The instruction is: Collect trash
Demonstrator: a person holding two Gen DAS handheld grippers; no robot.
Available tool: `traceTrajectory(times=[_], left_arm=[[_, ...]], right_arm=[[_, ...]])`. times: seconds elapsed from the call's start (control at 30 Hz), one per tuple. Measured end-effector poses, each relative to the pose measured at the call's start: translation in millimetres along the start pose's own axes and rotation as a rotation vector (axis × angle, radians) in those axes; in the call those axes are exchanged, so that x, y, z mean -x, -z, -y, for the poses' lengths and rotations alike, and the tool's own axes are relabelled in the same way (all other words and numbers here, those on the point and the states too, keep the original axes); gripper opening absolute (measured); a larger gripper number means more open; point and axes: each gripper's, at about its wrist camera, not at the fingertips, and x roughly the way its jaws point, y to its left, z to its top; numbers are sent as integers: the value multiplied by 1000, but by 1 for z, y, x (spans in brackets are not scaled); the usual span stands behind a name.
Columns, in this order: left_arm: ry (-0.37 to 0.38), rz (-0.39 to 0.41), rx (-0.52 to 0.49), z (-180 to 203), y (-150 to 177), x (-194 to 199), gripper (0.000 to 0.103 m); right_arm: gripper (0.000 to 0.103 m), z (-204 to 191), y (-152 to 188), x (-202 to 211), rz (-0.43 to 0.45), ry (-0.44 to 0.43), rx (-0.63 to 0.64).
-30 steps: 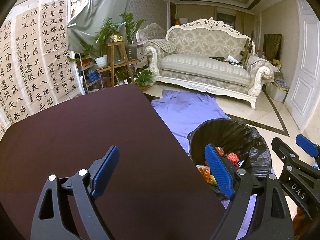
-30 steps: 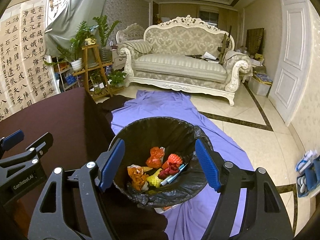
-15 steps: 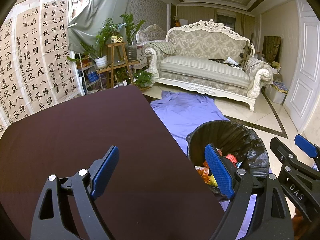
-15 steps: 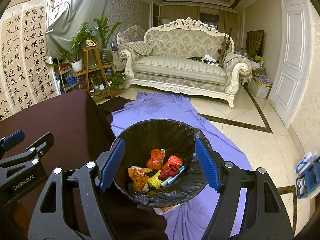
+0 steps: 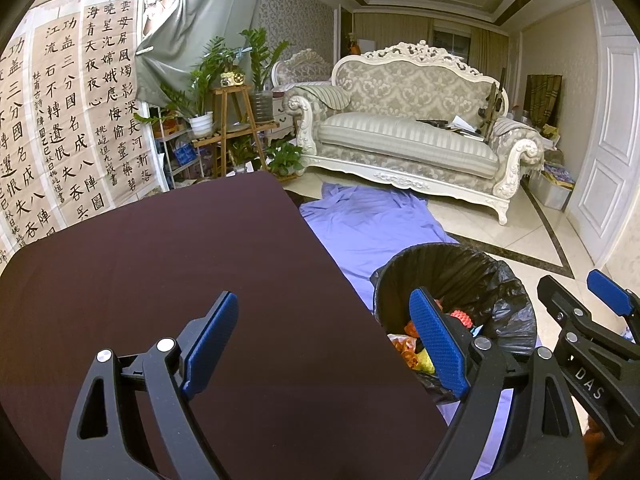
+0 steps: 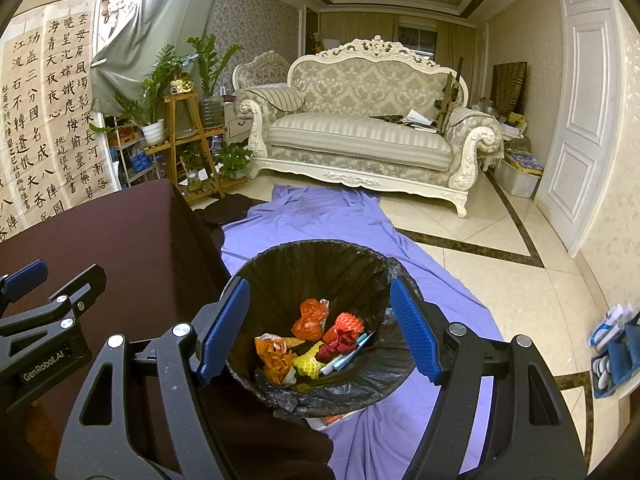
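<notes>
A bin lined with a black bag point(image 6: 312, 252) stands on a purple sheet beside the dark maroon table point(image 5: 160, 280). In it lie crumpled orange, red and yellow wrappers point(image 6: 308, 340). My right gripper point(image 6: 320, 330) hangs open above the bin's mouth, with nothing between its blue pads. My left gripper point(image 5: 325, 338) is open over the table's right edge and holds nothing. In the left wrist view the bin point(image 5: 452, 276) sits just right of the table, and the right gripper point(image 5: 584, 298) reaches in from the right. The left gripper point(image 6: 52, 280) shows at the left of the right wrist view.
The purple sheet point(image 6: 332, 216) runs across the tiled floor toward an ornate white sofa point(image 6: 360, 136). A wooden plant stand point(image 6: 188, 136) and calligraphy sheets point(image 6: 48, 100) are at the left. A white door point(image 6: 580, 120) and slippers point(image 6: 612, 340) are at the right.
</notes>
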Motion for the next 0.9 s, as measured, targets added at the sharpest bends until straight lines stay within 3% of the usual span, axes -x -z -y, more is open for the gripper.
traceTrajectory(times=[0.9], left_arm=[[1,-1,-1,2,1,0,85]], right_arm=[[71,-2,0,1,-3,2,3]])
